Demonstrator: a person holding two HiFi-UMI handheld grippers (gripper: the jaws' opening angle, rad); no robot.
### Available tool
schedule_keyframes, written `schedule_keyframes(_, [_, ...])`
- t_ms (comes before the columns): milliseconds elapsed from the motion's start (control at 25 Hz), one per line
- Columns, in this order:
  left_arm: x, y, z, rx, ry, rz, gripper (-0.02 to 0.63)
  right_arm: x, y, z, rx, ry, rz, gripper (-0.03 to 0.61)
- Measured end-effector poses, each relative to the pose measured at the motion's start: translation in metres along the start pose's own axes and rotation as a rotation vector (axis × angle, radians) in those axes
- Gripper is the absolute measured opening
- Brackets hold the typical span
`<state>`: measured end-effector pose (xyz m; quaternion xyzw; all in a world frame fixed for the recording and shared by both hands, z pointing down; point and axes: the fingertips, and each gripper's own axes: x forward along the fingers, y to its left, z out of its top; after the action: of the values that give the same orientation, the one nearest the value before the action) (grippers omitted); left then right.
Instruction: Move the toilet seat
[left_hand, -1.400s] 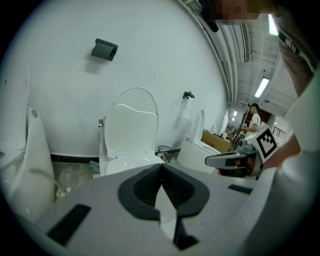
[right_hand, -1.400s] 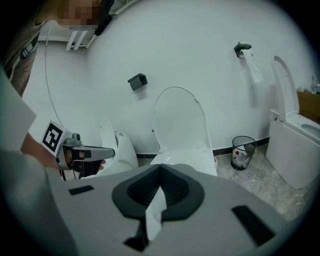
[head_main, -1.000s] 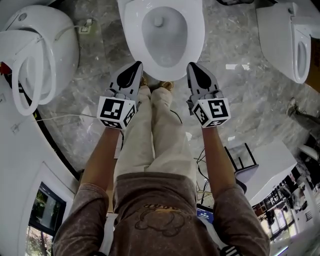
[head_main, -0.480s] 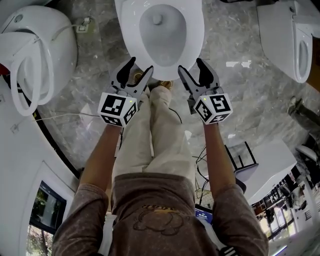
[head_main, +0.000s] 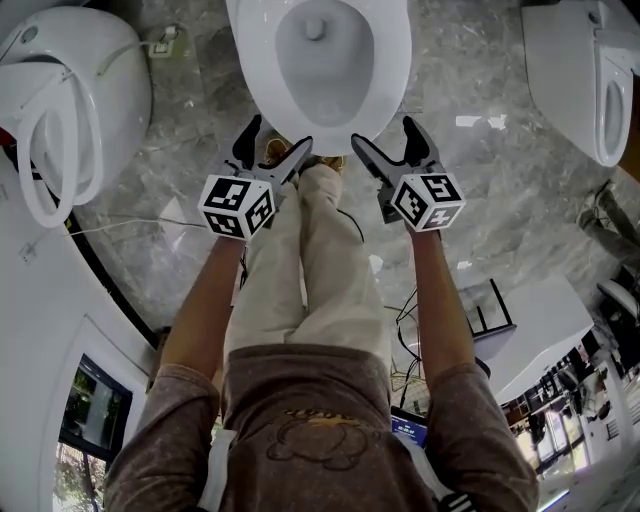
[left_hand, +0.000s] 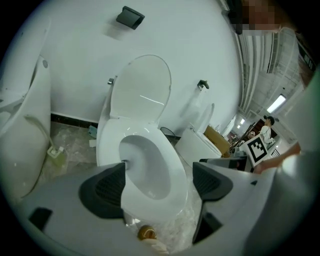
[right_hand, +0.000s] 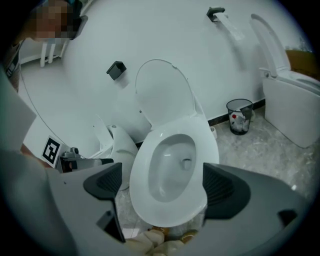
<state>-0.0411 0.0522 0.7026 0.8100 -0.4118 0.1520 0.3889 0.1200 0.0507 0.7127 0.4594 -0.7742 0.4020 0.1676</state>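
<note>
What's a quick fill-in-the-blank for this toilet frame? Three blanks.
1. The lid is up; the toilet seat is ____.
2. The left tool and right tool both have jaws ____.
3. In the right gripper view, the bin shows to the ____ of the toilet seat.
Missing: down; open; right. Both tools' jaws have just been opening, with nothing gripped.

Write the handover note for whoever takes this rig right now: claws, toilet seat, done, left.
Left claw: open, empty; jaws have just been opening.
Right claw: the same.
Toilet seat: down on the bowl, lid upright behind it; both claws at its front edge, neither gripping it.
Done: approach only.
Left: close on the seat and move it.
</note>
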Motion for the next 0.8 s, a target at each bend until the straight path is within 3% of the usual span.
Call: schedule_keyframes(800, [0.043,0.046,-0.107,-0.253,0.234,0.054,0.437,0.039,-0.042,-0.104,0.181,0.22,0.02,0.511])
